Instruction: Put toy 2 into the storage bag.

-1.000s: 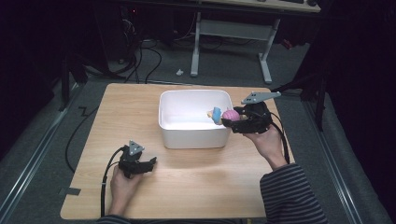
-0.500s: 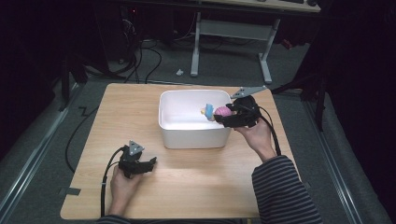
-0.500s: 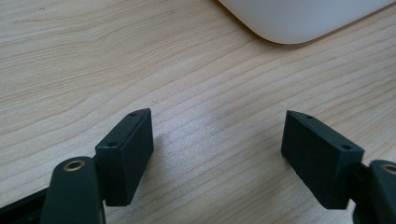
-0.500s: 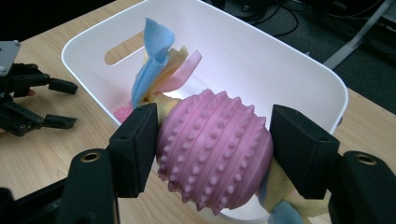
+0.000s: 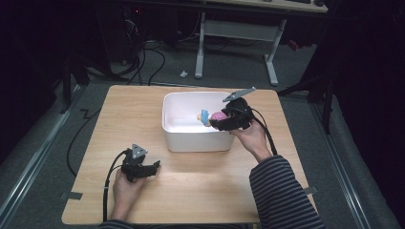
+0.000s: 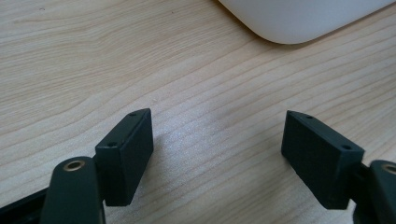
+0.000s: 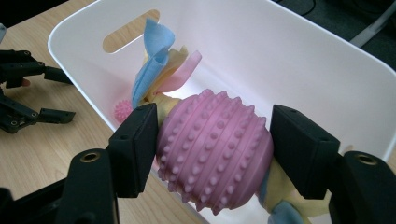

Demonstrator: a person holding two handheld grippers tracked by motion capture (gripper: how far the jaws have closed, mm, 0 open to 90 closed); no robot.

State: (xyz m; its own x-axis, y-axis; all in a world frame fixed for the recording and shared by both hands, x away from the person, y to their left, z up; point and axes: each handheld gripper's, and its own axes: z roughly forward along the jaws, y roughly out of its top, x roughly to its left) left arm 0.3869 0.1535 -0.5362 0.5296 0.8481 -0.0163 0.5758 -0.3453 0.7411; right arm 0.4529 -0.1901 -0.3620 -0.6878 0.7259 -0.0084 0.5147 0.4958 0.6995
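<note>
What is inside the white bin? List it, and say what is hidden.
Over the white bin, the right gripper holds a pink knobbly ball with blue, yellow and pink fabric strips. A small pink spiky ball lies inside. The held toy hides some floor.

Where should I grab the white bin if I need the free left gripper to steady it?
Probably the rim of the near long wall of the white bin, approached from the person's side with the open left gripper. The wall is thin and upright with an open top, so one jaw could go inside, one outside. Stay left, away from the right gripper holding the pink knobbed toy over the right end.
</note>
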